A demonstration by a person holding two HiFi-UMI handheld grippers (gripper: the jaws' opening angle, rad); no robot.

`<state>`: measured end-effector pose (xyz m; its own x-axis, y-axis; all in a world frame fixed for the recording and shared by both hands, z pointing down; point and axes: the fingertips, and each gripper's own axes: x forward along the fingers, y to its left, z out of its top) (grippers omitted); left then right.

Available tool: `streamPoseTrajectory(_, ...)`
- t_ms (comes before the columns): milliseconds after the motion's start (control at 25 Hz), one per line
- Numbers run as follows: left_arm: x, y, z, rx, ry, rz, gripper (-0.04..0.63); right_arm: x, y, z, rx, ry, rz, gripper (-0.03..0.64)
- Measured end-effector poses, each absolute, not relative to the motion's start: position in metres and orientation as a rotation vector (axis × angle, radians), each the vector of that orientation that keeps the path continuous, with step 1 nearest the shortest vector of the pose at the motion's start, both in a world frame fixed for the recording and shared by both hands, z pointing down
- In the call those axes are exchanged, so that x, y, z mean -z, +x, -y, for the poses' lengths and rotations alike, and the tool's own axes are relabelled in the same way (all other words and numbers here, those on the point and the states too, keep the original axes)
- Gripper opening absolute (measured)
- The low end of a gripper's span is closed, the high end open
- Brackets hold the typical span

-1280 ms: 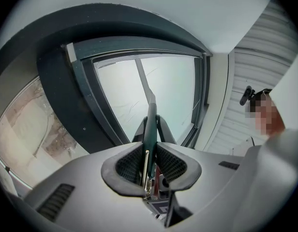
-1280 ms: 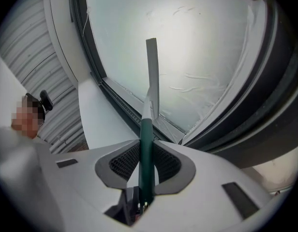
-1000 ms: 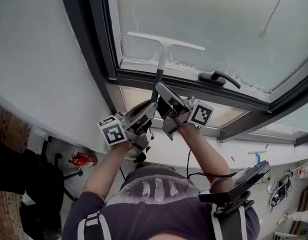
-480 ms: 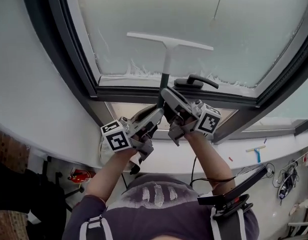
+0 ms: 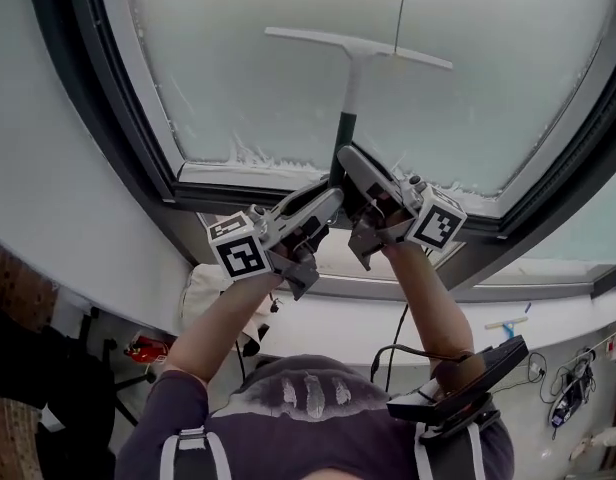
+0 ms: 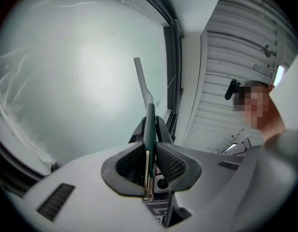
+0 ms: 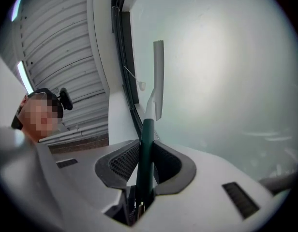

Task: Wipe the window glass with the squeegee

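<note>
The left gripper (image 5: 328, 200) is clamped on the dark green handle (image 5: 342, 134) of the squeegee (image 5: 351, 76), reaching in from eight o'clock. The right gripper (image 5: 348, 160) comes from four o'clock and pinches the same handle just above it, so the two sit touching. From their jaws the squeegee stands up toward twelve o'clock, its white blade (image 5: 360, 48) lying across the window glass (image 5: 238, 68), tilted down to the right. Frothy streaks (image 5: 256, 155) line the pane's lower edge by the dark frame (image 5: 138, 138).
</note>
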<state>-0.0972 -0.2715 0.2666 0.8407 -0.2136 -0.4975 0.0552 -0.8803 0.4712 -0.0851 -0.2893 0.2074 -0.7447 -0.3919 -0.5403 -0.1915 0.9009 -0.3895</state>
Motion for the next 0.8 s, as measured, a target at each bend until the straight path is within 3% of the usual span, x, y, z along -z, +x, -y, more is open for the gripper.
streamPoseTrajectory(800,-0.145,-0.068,0.294,0.904,2.718,0.091,0.086,-0.083,-0.061,0.301,0.191,-0.263,-2.470,0.089)
